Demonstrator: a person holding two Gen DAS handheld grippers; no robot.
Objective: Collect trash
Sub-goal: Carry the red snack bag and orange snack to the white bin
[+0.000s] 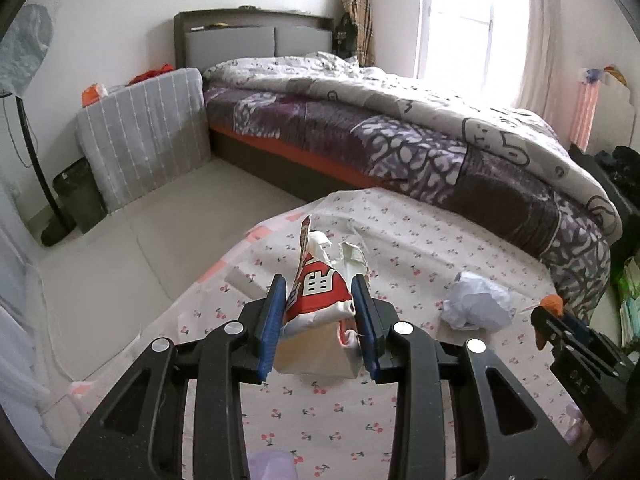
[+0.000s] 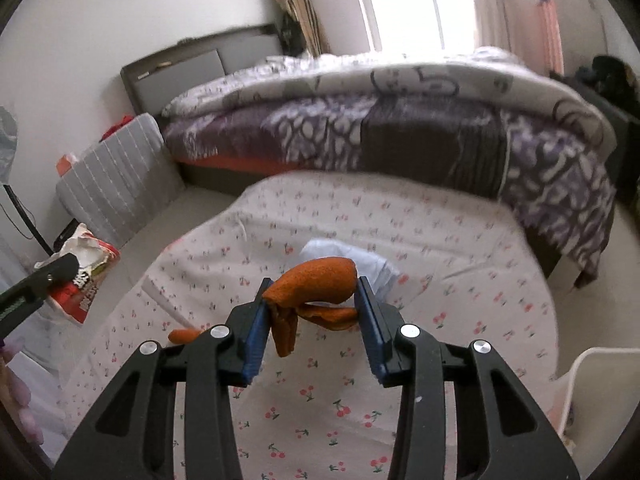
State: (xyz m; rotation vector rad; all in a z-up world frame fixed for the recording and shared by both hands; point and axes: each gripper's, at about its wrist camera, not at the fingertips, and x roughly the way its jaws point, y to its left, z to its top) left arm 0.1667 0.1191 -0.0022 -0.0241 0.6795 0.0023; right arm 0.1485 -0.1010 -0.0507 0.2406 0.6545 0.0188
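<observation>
Right wrist view: your right hand-held gripper [image 2: 312, 304] pinches light, limp orange peel [image 2: 316, 284], so keep the pads on its thick curved middle.

your desk [image 1: 400, 240], draped in a white cloth printed with cherries, carries a crumpled white paper ball [image 1: 478, 304] near its middle and a scrap of orange peel [image 2: 184, 335] lying just beside it.

Torn red carton [image 1: 320, 296] held aloft; orange peel [image 2: 316, 284] likewise.
</observation>
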